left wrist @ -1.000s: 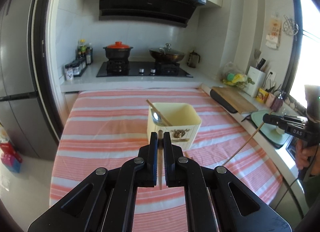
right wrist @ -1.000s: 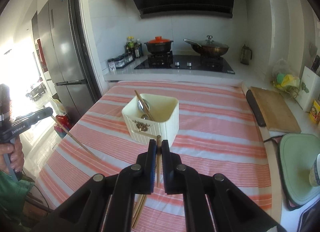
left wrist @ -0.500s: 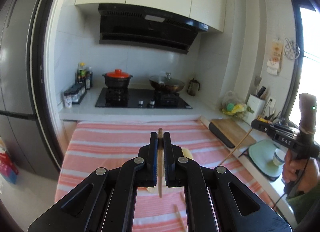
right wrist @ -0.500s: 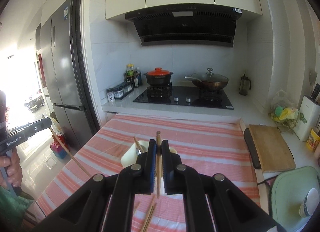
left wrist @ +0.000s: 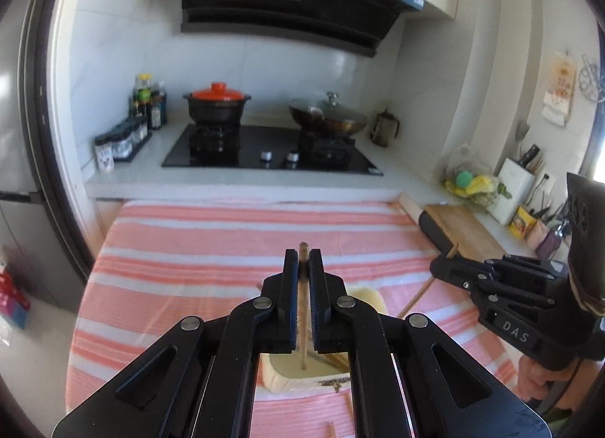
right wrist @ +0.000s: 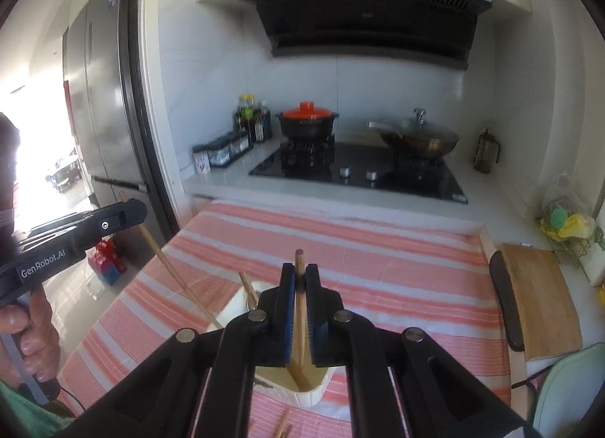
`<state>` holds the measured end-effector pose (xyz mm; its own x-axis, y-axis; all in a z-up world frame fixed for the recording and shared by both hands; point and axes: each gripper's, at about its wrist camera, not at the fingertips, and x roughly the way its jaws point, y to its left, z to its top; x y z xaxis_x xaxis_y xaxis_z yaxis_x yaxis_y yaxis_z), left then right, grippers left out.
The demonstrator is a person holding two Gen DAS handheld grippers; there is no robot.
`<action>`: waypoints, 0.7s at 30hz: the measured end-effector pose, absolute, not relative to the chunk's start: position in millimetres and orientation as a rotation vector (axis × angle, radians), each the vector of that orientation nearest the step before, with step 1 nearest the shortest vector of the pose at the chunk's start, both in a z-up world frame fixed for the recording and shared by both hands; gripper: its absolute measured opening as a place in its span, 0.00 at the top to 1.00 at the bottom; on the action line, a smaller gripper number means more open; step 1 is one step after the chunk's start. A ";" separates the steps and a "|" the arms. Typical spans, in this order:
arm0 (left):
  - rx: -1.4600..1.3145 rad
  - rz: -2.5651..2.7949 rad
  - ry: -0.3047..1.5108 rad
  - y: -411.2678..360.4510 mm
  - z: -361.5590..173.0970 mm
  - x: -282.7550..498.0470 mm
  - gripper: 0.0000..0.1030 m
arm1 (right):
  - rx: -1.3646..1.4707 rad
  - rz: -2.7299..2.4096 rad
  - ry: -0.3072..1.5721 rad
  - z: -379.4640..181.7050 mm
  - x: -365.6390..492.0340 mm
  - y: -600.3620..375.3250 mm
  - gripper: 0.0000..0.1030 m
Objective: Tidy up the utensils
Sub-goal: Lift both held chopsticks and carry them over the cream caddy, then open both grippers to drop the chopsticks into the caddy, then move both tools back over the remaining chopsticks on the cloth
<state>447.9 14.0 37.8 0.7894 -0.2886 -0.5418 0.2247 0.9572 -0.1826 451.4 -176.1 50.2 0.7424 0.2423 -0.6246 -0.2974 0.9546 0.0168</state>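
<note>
Above the cream holder (left wrist: 302, 373), each gripper's fingers clamped on one slim, pale wooden chopstick: left gripper (left wrist: 303, 262), right gripper (right wrist: 300, 275).

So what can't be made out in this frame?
- Left wrist view: the cream container is mostly hidden behind the left tool.
- Right wrist view: the container's contents are hidden by the right tool.
- Loose chopsticks on the striped cloth are cut off by the bottom edge.
</note>
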 end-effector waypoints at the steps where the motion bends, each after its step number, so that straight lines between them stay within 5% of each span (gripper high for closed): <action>1: -0.109 -0.277 0.633 9.5 29.3 455.6 0.97 | -0.088 0.296 0.708 40.9 460.4 -175.1 0.95; 5: -0.087 -0.250 0.736 -9.8 5.7 479.2 0.88 | -0.055 0.309 0.821 11.7 490.6 -170.0 0.93; 7: -0.100 -0.240 0.746 -10.5 4.7 478.9 0.51 | -0.039 0.292 0.804 11.3 493.0 -169.2 0.83; 8: -0.116 -0.245 0.728 -6.0 7.6 473.6 0.44 | -0.014 0.290 0.773 15.9 489.3 -171.5 0.69; 10: -0.133 -0.260 0.688 5.4 16.8 459.0 0.28 | 0.043 0.293 0.695 30.6 474.3 -178.8 0.58; 16: -0.008 -0.270 0.735 43.6 19.8 397.3 0.10 | -0.007 0.303 0.598 47.9 405.7 -204.7 0.55; 21: 0.139 -0.265 0.834 62.6 -33.7 327.8 0.05 | -0.100 0.263 0.670 -15.5 332.2 -237.6 0.54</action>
<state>327.8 62.6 -33.7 0.6413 -0.1775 -0.7465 0.2862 0.9580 0.0181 332.2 -237.6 -15.5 0.7524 0.2081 -0.6250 -0.2721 0.9622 -0.0072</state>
